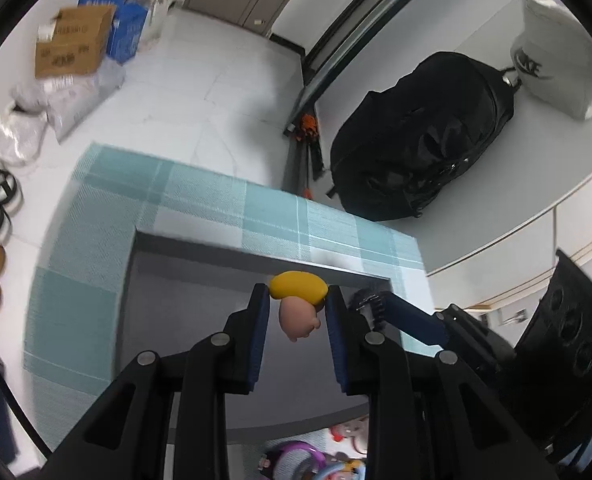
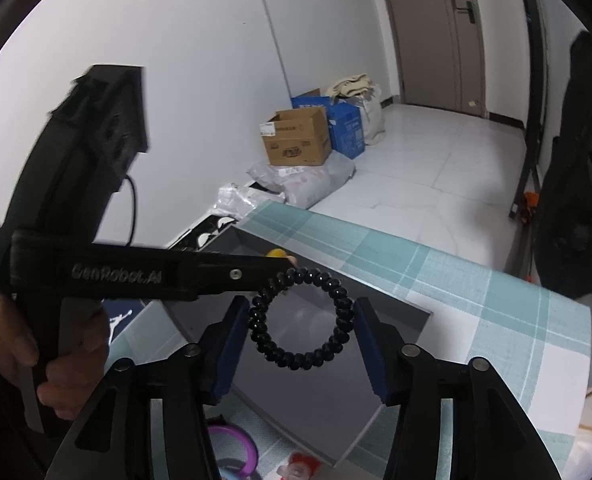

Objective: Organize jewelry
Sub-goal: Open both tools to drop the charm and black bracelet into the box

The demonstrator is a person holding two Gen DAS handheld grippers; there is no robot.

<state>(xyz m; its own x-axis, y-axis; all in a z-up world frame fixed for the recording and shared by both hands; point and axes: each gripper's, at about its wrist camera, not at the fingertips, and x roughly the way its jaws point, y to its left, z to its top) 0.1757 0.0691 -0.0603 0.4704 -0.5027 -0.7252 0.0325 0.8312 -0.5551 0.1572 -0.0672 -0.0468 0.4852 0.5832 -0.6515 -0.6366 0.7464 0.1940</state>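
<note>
Over on the left, our left gripper (image 1: 296,320) is pinched narrow on a little charm (image 1: 299,304), yellow cap on top and a pinkish blob below, hanging just above the open grey box (image 1: 184,280) that sits on the teal checked cloth (image 1: 96,280). Best bet, we think: keep that pinch steady and lower it well inside the walls before letting go, so it doesn't bounce off the rim.

On the right, our right gripper (image 2: 301,336) has its jaws standing wide, with the black beaded bracelet (image 2: 301,320) between them. It only seems to brush the left pad, so it looks loose. It's over the same grey box, so we'd let it drop straight down and keep clear of the other tool. More bits (image 2: 232,448) wait near the bottom edge.
</note>
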